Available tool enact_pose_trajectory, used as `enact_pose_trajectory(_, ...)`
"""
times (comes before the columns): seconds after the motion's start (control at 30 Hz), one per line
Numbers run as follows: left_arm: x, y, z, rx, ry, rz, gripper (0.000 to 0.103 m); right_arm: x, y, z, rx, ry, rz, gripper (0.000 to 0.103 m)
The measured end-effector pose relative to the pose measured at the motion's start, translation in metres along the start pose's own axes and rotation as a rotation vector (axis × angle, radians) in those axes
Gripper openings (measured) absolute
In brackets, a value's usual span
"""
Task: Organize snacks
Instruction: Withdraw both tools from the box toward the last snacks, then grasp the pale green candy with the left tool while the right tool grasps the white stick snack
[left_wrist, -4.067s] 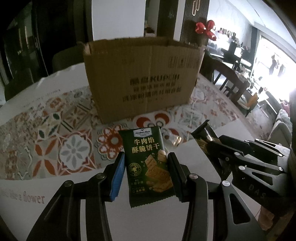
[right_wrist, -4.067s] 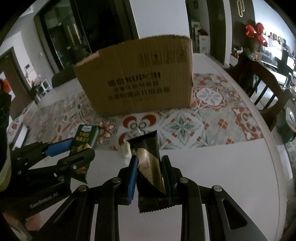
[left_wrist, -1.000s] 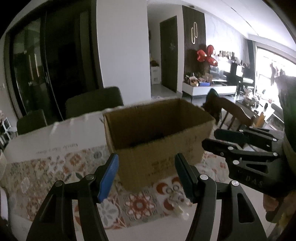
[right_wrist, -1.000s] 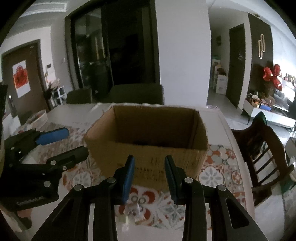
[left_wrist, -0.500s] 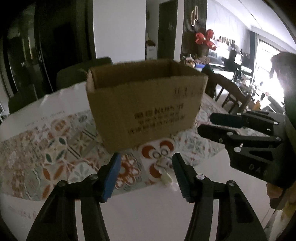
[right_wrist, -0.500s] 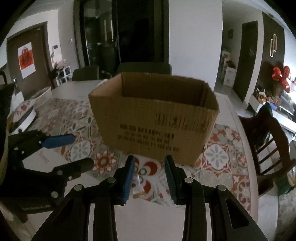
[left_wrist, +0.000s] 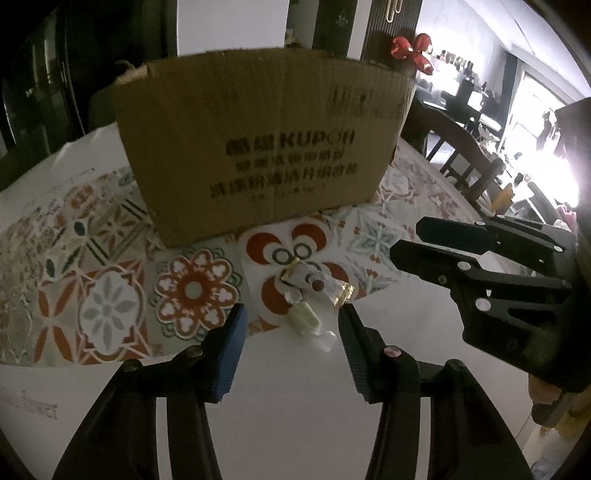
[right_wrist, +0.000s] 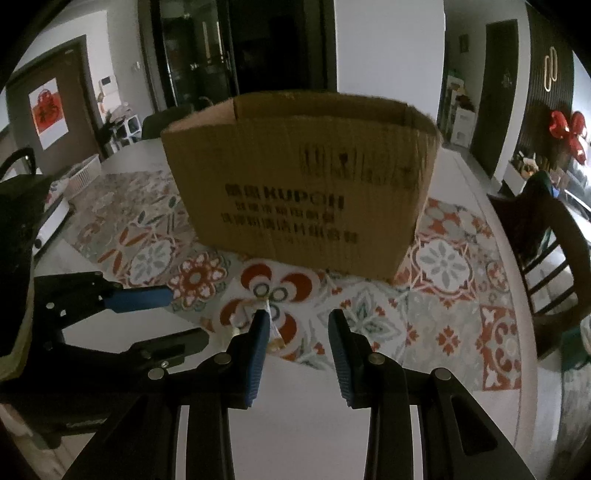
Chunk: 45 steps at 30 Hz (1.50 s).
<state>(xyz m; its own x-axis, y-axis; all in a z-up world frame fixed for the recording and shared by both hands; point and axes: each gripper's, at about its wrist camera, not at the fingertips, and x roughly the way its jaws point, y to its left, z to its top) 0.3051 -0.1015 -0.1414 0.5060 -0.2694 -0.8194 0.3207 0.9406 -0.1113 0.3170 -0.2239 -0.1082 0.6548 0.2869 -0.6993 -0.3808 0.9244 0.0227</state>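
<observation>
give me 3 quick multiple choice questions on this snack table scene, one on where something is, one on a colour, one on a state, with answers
1. Where do the small wrapped snacks lie?
A. inside the cardboard box
B. on the patterned cloth in front of the box
C. on a chair

2. What colour is the bow-like ornament in the background?
A. red
B. yellow
C. white

3. What is between the fingers of the left gripper?
A. a green biscuit packet, clamped
B. a bottle, clamped
C. nothing clamped; the pads stand apart

Answers:
1 B: the snacks rest on the floral cloth, on the near side of the cardboard box.
2 A: it shows red in both views.
3 C: its jaws have just been closing, yet the snacks lie beyond the tips, untouched.
</observation>
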Motion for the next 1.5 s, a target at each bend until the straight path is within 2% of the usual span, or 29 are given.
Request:
enact_pose_trajectory(0.6, 0.037, -0.003, -0.004, -0.013, 0.064, 0.008, 0.037, 0.023, -0.015, -0.023, 0.069, 0.063, 0.015, 0.034)
enact_pose_trajectory(0.83, 0.04, -0.001, -0.004, -0.021, 0.062, 0.006, 0.024, 0.026, -0.013, -0.024, 0.077, 0.065, 0.028, 0.034)
enact_pose_trajectory(1.07, 0.038, 0.006, -0.005, -0.032, 0.057, -0.014, 0.024, 0.029, -0.005, -0.022, 0.071, 0.07, 0.048, 0.034)
enact_pose_trajectory(1.5, 0.02, 0.032, -0.009, -0.043, 0.02, 0.015, 0.024, 0.046, 0.016, -0.013, 0.044, 0.095, 0.076, 0.034)
